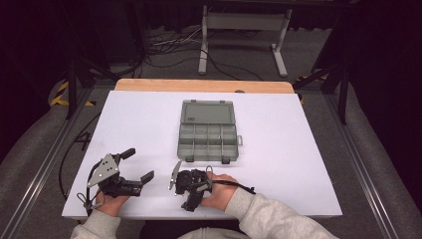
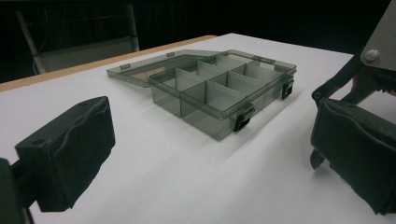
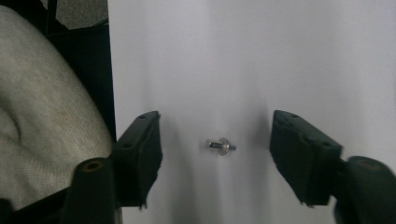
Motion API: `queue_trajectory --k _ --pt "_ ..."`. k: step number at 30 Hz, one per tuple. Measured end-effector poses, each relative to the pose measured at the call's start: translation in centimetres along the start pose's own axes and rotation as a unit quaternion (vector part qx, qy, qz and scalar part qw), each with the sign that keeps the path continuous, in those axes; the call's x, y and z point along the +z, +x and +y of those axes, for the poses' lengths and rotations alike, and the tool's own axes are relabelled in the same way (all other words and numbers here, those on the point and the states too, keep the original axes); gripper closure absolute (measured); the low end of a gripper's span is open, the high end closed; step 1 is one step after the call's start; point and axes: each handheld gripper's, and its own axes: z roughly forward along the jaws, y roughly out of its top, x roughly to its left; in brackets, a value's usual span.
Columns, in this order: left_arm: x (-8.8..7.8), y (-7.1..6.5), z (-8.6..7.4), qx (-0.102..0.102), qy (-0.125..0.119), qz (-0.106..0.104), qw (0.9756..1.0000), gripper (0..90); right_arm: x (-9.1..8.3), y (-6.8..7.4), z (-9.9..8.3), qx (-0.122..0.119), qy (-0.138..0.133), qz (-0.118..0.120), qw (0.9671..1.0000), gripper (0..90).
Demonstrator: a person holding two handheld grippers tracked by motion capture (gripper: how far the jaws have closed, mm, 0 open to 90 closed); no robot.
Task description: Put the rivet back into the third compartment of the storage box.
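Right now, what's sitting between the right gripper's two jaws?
A small silver screw lies on the white table between the jaws of the right gripper, untouched by either pad, as the right gripper view shows.

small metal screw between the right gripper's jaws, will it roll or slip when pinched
The screw lies on its side on the smooth white table, so it may roll. Tiny, shiny metal: probably light, stiff and slippery. The right gripper straddles it, pads apart.

Dim room, grey carpet floor (image 1: 249, 55).
White-topped bench (image 1: 298, 149) with wooden far edge; white metal frame (image 1: 244, 22) and loose cables (image 1: 169, 42) behind.
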Motion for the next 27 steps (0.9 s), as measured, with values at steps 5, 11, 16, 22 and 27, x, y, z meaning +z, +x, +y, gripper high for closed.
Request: queue_trajectory --k 5,11,16,22,27 --pt "0.0 0.0 0.0 0.002 0.001 0.0 1.0 0.3 -0.2 -0.1 0.0 -0.009 0.0 0.002 1.0 56.5" --pt "0.0 0.1 0.0 0.004 0.001 0.0 1.0 0.3 -0.2 0.2 0.0 -0.02 0.0 -0.005 0.9998 75.3" --pt "0.0 0.0 0.0 0.001 0.0 0.0 1.0 0.3 -0.3 0.2 0.1 -0.023 0.006 -0.004 0.9997 76.2" --pt "0.0 0.0 0.0 0.0 0.0 0.0 1.0 0.3 -1.0 0.3 0.2 -0.018 -0.002 -0.006 0.9998 76.5" --pt "0.0 0.0 0.0 0.0 0.0 0.001 1.0 0.3 -2.1 0.2 0.5 -0.022 -0.009 -0.011 0.9997 76.5"
